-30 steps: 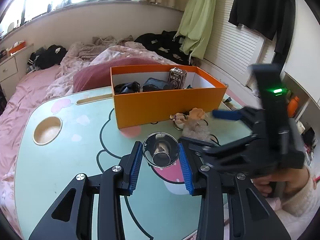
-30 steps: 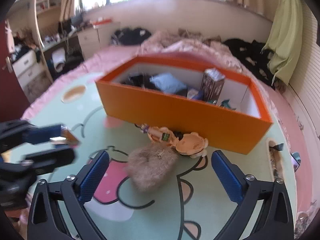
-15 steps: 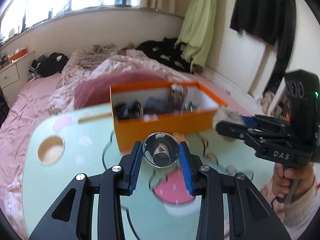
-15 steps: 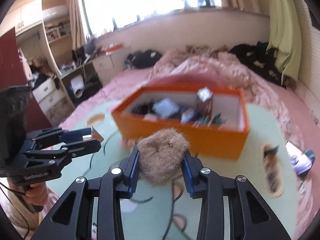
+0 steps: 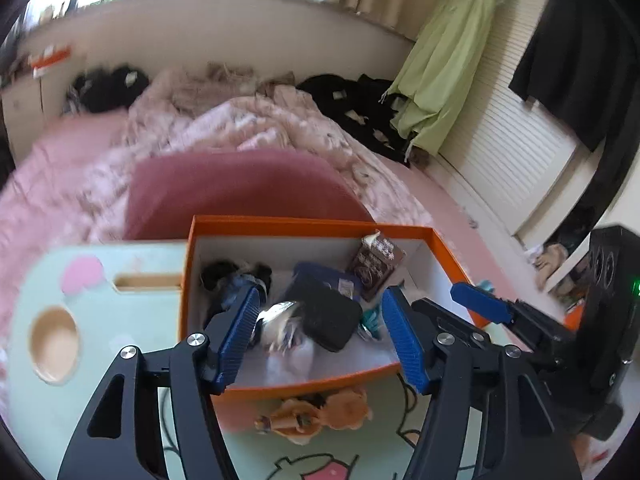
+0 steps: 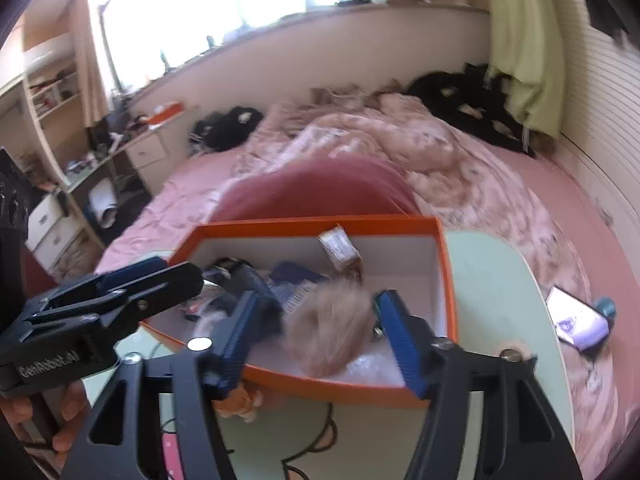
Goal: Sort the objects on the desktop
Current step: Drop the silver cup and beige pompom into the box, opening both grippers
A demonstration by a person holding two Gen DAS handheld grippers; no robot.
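Since half a second ago: both hand-held grippers, left and right, spread wide and empty; metal cup and fur pouch now inside orange box. Remaining item: plush doll, on bench against box's near wall; judged light, soft, best pinched across its body.

Mint-green lap table w/ cartoon print, round cup recess + slot at left. On it: orange box, doll just in front of box, phone nr right edge.
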